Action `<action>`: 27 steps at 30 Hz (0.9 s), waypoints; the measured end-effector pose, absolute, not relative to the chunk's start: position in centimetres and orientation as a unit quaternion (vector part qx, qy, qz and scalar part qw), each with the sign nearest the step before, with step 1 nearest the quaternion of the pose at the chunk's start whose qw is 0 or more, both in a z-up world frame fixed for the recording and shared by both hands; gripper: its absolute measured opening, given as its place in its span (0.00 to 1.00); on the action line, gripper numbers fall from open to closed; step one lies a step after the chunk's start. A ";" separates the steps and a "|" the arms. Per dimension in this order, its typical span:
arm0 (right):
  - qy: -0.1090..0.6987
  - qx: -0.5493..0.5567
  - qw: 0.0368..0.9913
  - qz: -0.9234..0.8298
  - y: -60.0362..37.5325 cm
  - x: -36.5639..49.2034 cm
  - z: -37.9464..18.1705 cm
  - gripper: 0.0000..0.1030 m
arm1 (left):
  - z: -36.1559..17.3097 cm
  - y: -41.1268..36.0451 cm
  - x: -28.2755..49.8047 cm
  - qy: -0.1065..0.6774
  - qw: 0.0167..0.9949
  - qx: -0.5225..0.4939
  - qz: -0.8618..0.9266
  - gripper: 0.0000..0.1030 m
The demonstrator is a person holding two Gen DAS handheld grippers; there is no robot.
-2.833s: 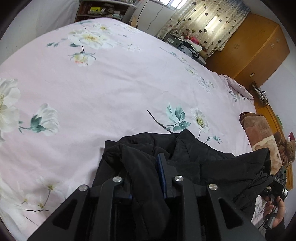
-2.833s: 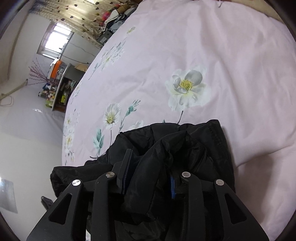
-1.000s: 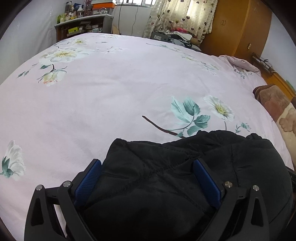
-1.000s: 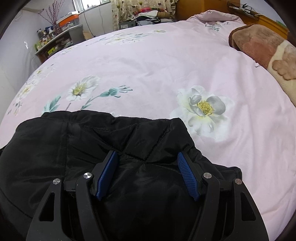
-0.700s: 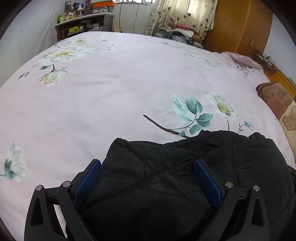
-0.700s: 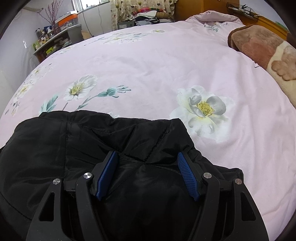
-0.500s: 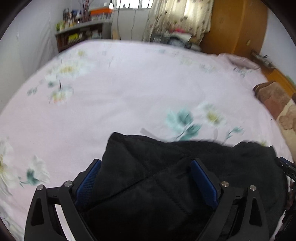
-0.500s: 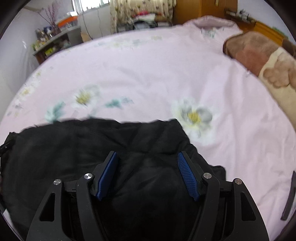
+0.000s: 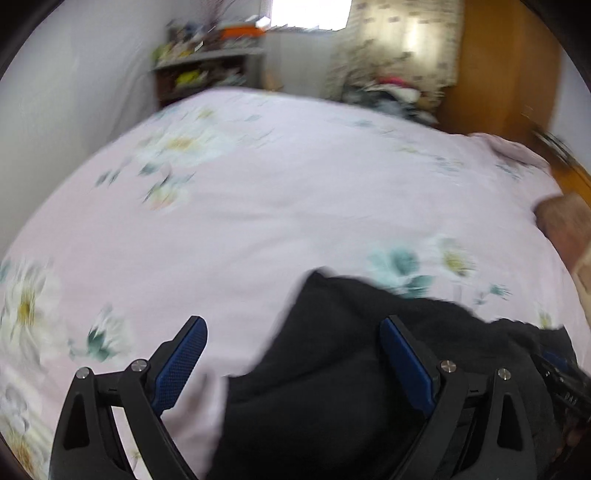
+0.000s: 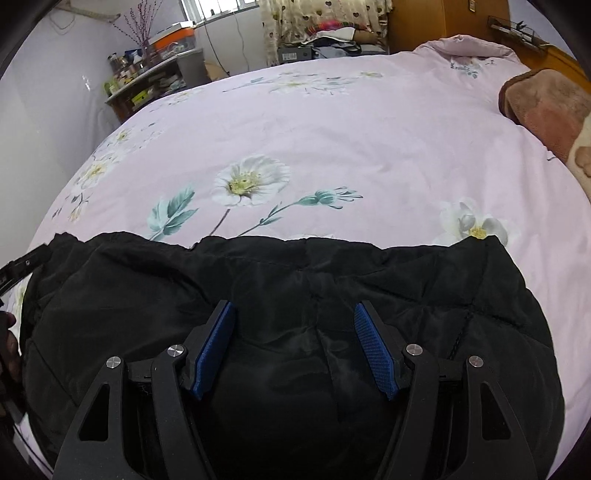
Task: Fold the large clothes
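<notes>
A black padded jacket lies folded in a low bundle on the near part of the pink floral bed cover. My right gripper hovers over the bundle's middle, open, and its blue pads touch nothing. In the blurred left wrist view, my left gripper is open wide above the jacket's left end. That end's corner lies under the gap, and bare bed cover shows under the left finger. Part of the other gripper shows at the right edge.
A brown plush blanket lies at the bed's right side. Beyond the bed stand a cluttered shelf, a pile of clothes under heart-print curtains, and a wooden wardrobe. A hand shows at the left edge.
Both grippers held the jacket bunched 2.8 seconds ago and now stand open. Over the last second the left one rose and shifted left off the jacket; the right one moved left toward its middle.
</notes>
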State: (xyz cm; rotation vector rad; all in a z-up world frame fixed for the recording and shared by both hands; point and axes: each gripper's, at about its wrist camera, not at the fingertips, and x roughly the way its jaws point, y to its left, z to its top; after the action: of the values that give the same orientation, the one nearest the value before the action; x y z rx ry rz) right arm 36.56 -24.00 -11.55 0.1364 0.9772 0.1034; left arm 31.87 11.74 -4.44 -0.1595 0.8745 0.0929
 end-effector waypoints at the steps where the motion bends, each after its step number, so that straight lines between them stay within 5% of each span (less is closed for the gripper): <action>1: 0.469 0.060 0.880 0.049 -23.9 36.8 -11.7 0.65 | -4.6 12.3 31.7 0.426 0.899 -0.084 0.049 0.91; 10: 0.464 0.051 0.883 0.052 -24.4 36.2 -9.6 0.65 | 1.5 4.5 28.9 0.331 0.941 -0.003 -0.068 0.88; 17: 0.440 0.057 0.896 -0.017 -30.5 34.6 -8.5 0.65 | -6.3 6.0 33.1 0.427 0.904 0.019 -0.035 0.88; 27: 0.445 0.076 0.892 -0.028 -32.0 35.6 -14.0 0.65 | -10.7 7.3 33.1 0.427 0.902 -0.054 -0.032 0.93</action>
State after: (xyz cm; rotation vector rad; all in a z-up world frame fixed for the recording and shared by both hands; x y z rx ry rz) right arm 35.63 -32.02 -13.95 0.1576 0.9243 -0.0576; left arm 33.09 7.33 -10.67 -0.1124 0.8838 -0.0653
